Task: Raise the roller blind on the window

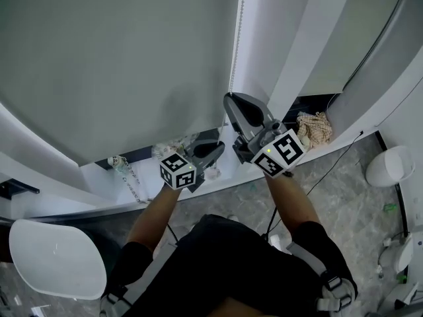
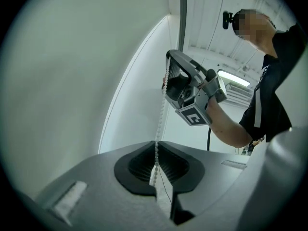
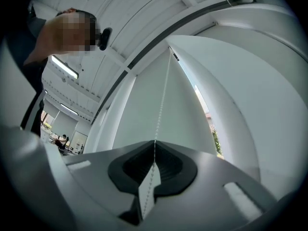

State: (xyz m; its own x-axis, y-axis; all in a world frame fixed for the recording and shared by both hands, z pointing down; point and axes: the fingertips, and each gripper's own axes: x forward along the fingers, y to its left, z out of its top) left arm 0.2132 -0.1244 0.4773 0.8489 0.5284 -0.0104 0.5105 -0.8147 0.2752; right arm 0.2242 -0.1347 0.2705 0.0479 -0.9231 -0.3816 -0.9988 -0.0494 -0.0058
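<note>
**Task item.** The roller blind (image 1: 119, 58) hangs lowered over the window. It fills the head view from 9 o'clock to 12 o'clock, and its bottom edge ends just above the window sill (image 1: 99, 177). The bead chain (image 1: 236, 45) hangs at the blind's right edge. It enters the head view at 12 o'clock and runs down to both claws.

**Left claw.** The left claw (image 2: 155, 150) is closed on the bead chain. In the left gripper view the jaws meet at their tips, with the chain pinched between them. From there the chain rises taut toward 12 o'clock.

**Right claw.** The right claw (image 3: 154, 146) is also closed on the bead chain, jaws together at the tips with the chain between them. The chain runs from the jaws up toward 12 o'clock, alongside the blind.

**Relative position.** The right claw grips the chain higher up than the left. In the left gripper view it appears at 1 o'clock of the left claw's jaws. Both claws are near each other on the same chain.

**Surroundings.**
- A crumpled cloth (image 1: 314, 129) lies on the sill at 3 o'clock of the right claw.
- A white rounded seat (image 1: 56, 256) stands on the floor at 8 o'clock of the head view.
</note>
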